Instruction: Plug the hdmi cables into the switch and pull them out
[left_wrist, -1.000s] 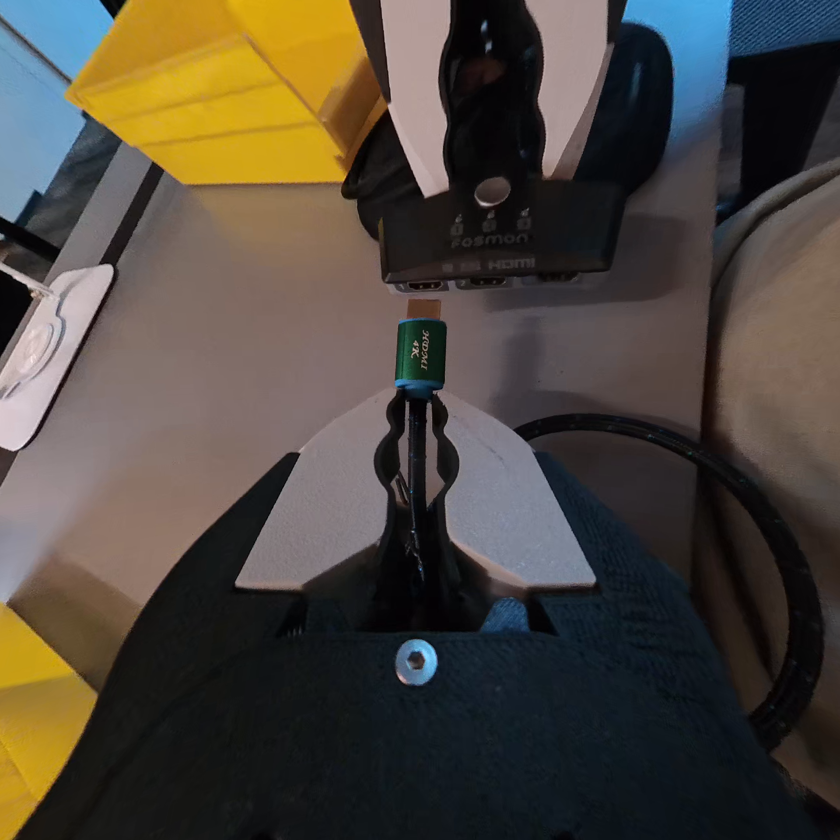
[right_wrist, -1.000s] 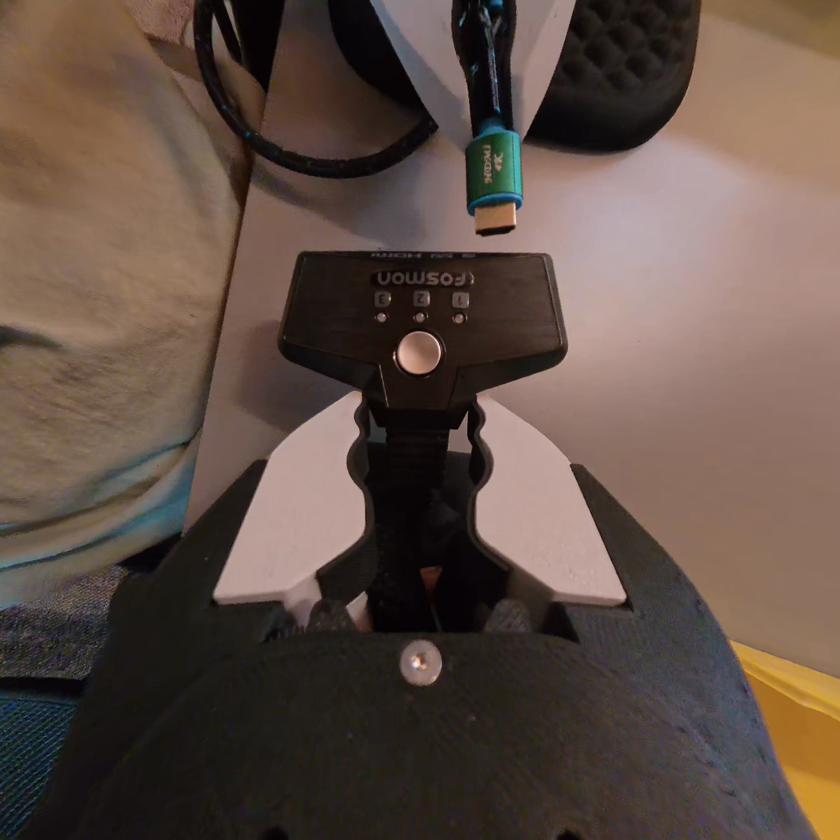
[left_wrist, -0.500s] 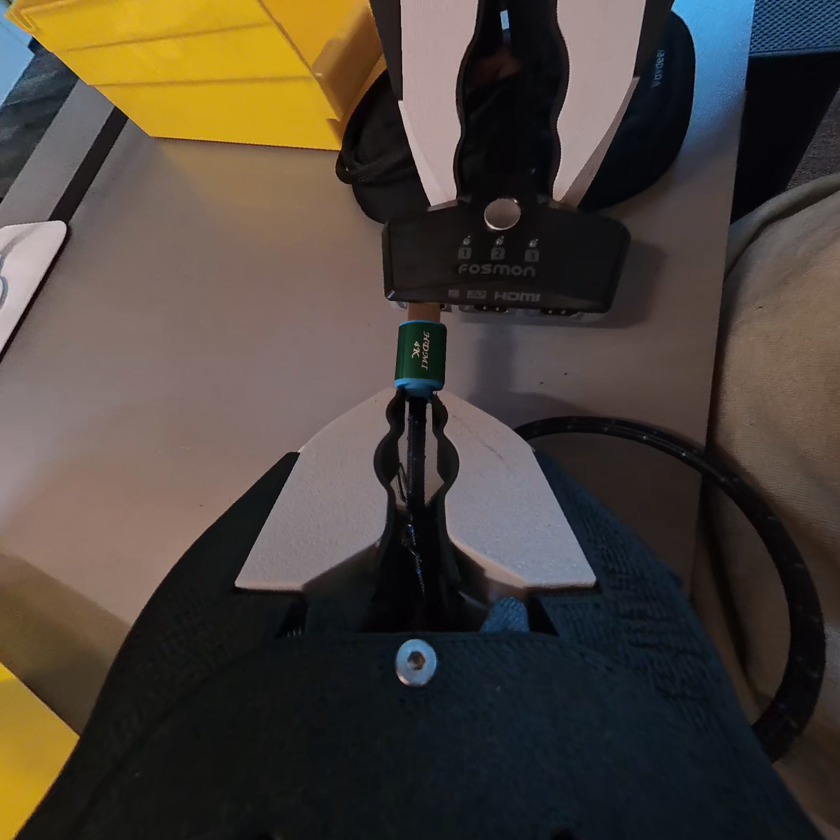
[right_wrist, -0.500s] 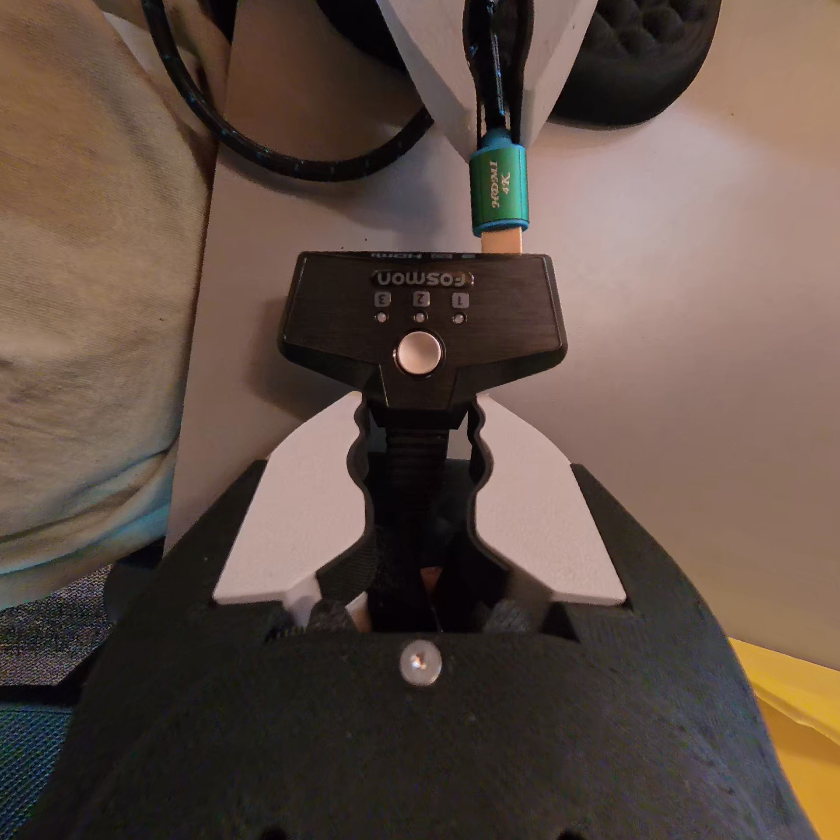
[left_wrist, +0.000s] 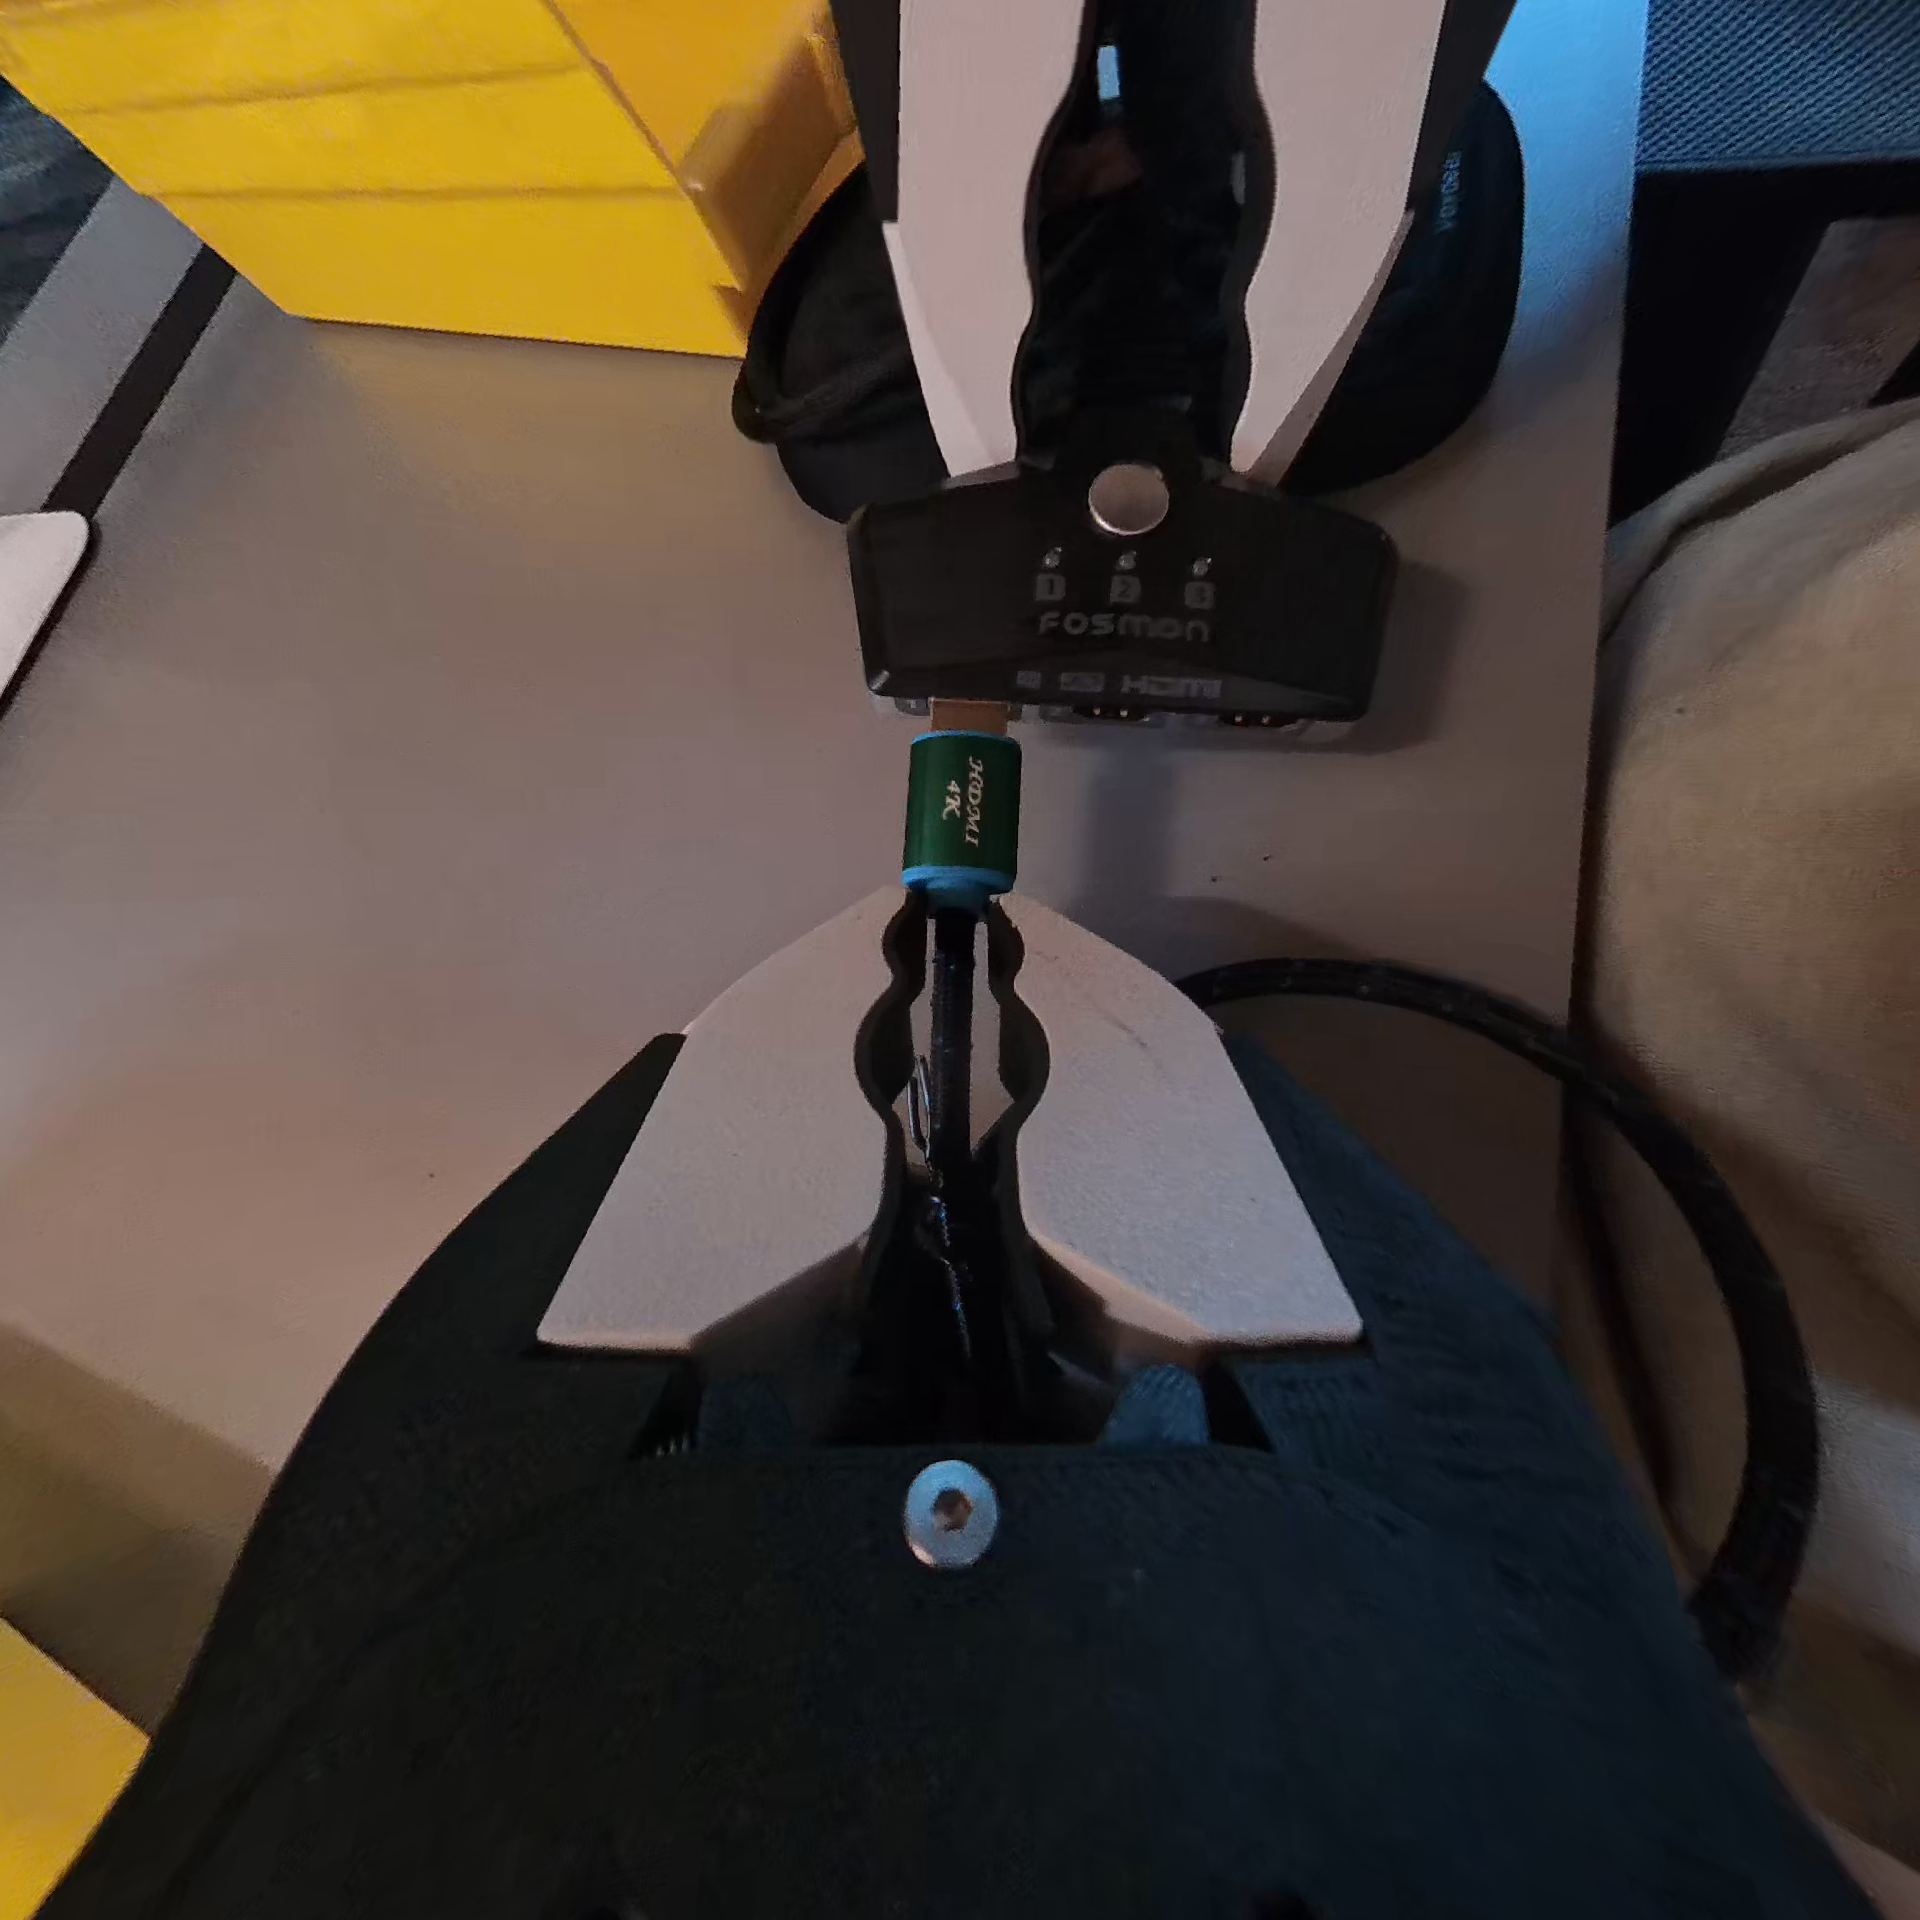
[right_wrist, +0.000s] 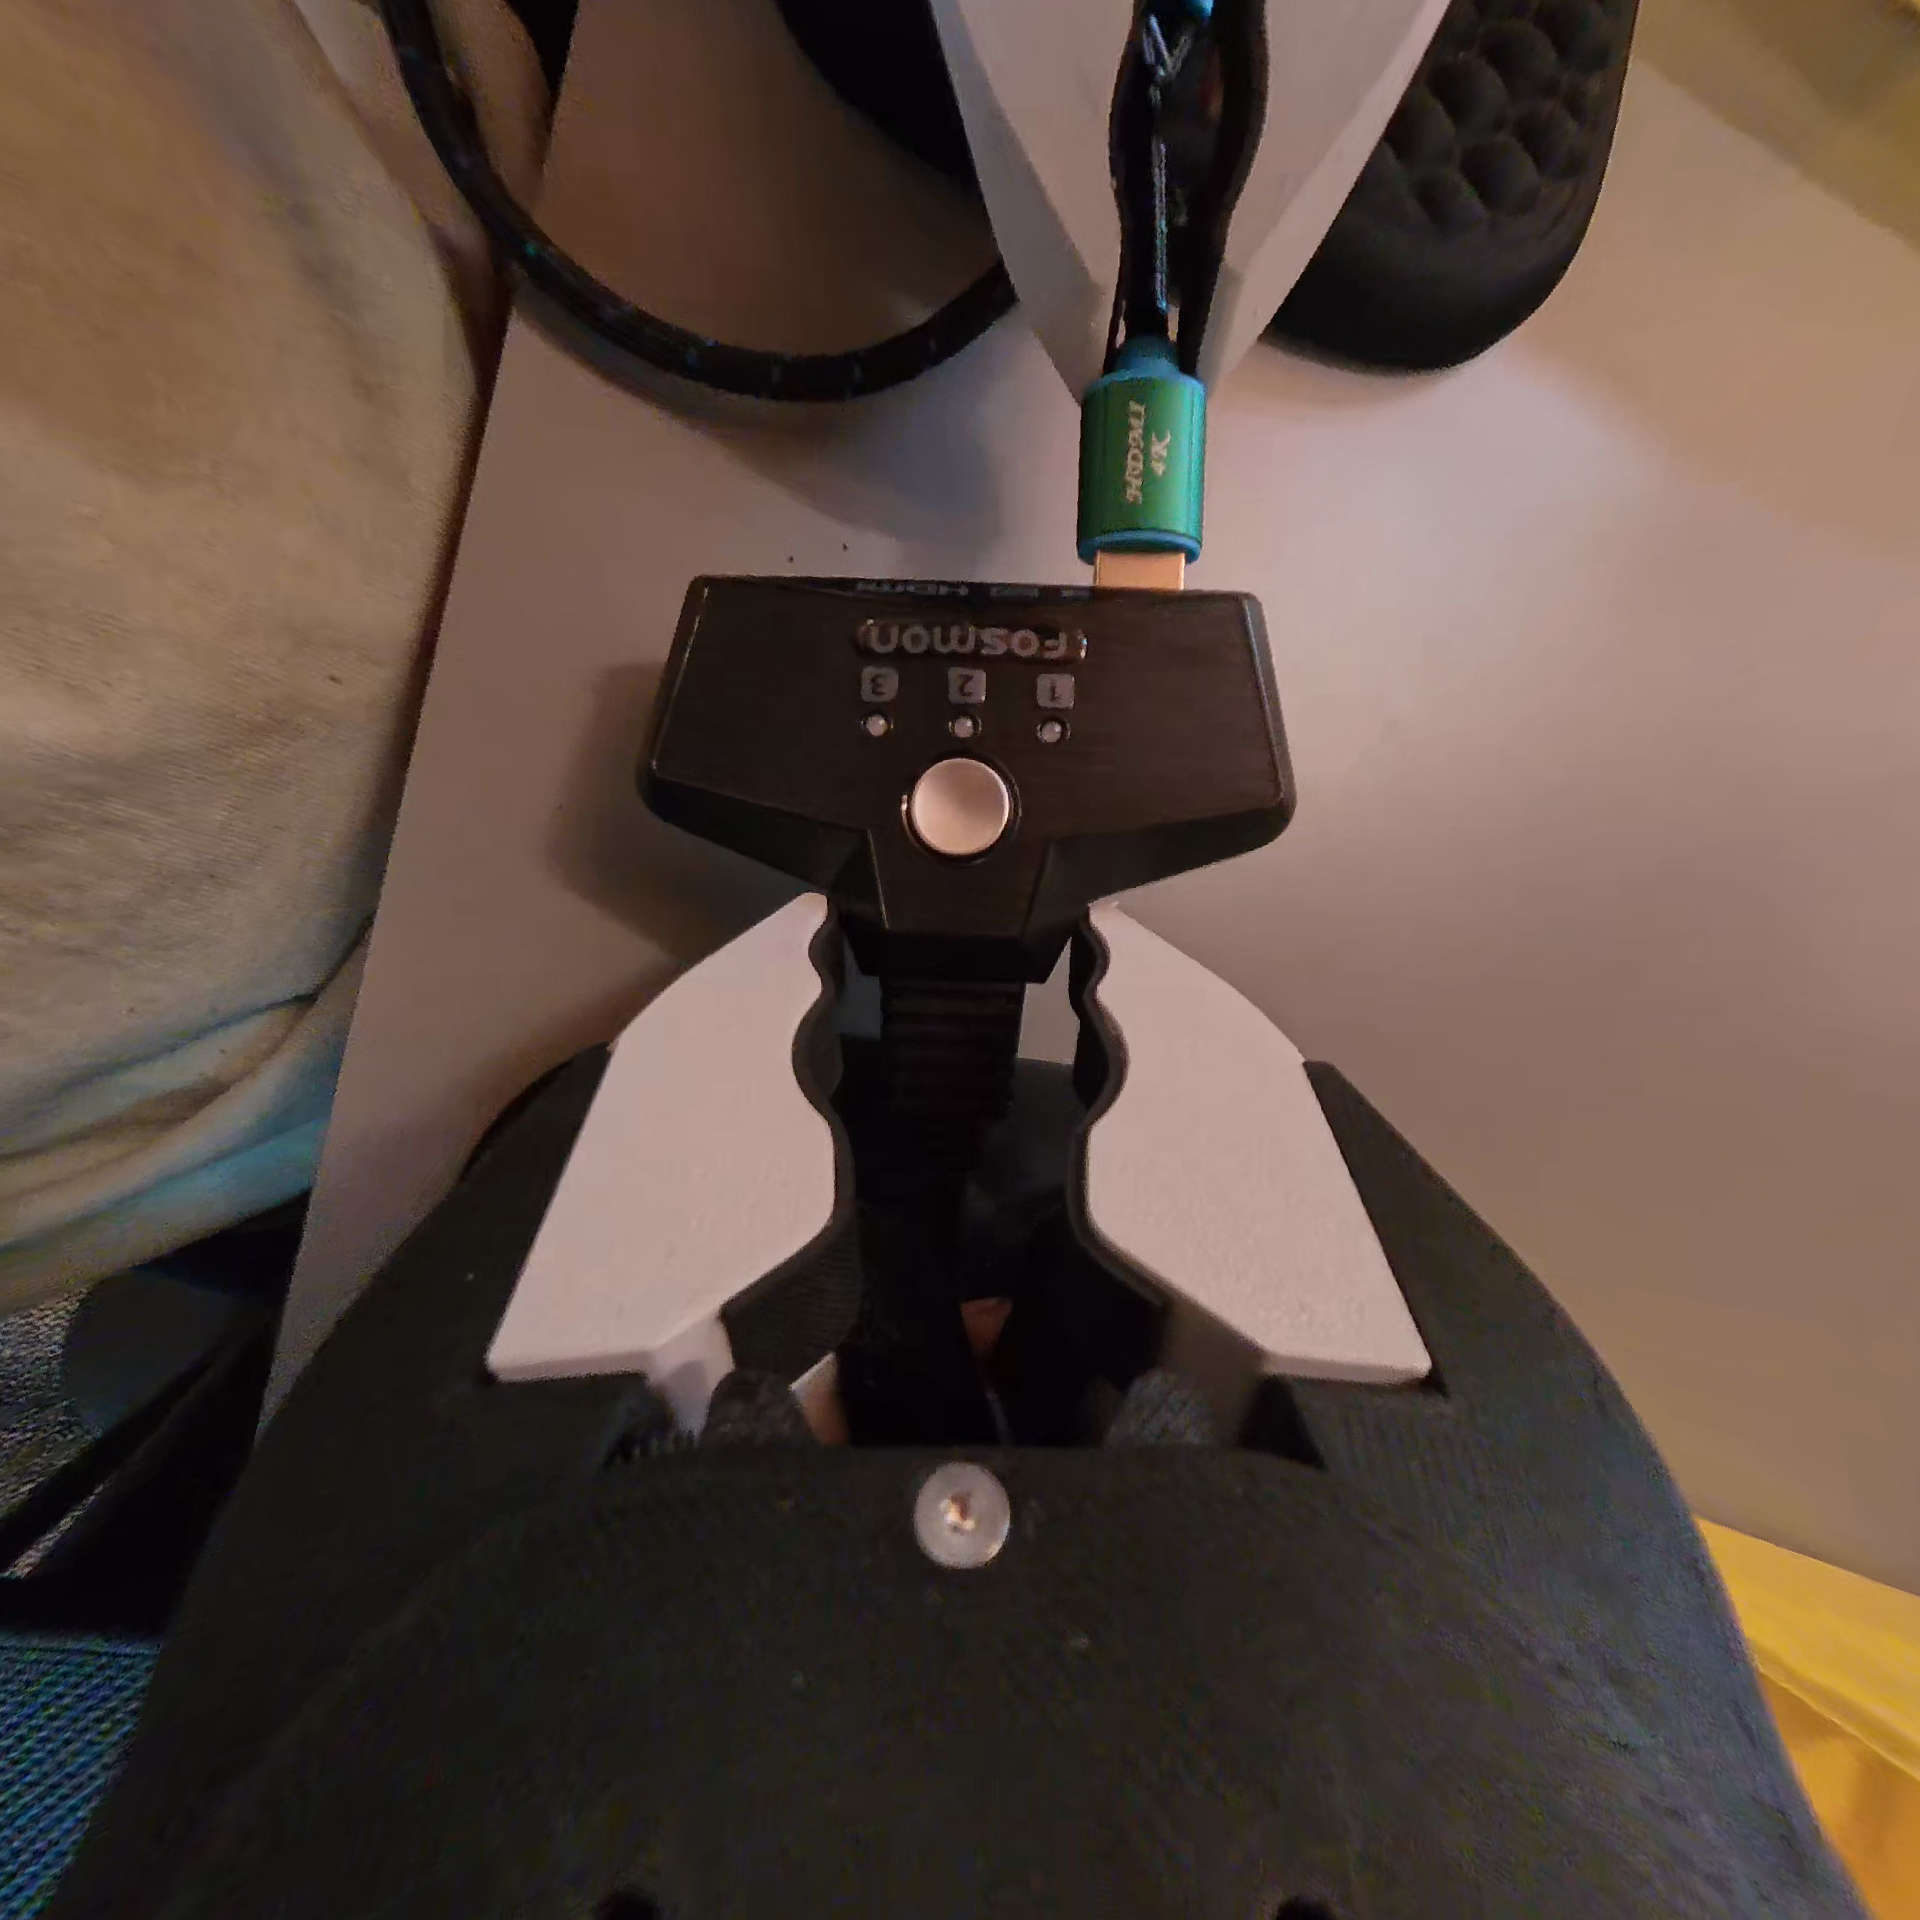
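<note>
A grey table (left_wrist: 436, 727) filled both views, with a person's pale cloth-covered body (right_wrist: 187, 623) along its edge and a yellow box (left_wrist: 395, 156) at the far side in the left wrist view. A black padded case (left_wrist: 1455, 312) lay behind the switch, near the box. The left gripper (left_wrist: 954, 914), black with pale fingers, had its jaws closed tight on a braided black HDMI cable (left_wrist: 951, 1039) just behind the plug, and the rest of that cable looped across the table toward the person. The right gripper (right_wrist: 961, 925) faced it from the opposite side, its jaws closed partway and clamped on the ribbed stem at the back of the black HDMI switch (right_wrist: 966, 707), which sat held just over the table. The switch carried a round silver button (right_wrist: 961, 808) and three small indicator lights on top. The cable's green plug (left_wrist: 958, 810) with blue trim was lined up with the end port on the switch's front face, in line with the first light, and its gold metal tip (left_wrist: 968, 717) was partly inside that port, with a short length still showing between plug body and switch.
</note>
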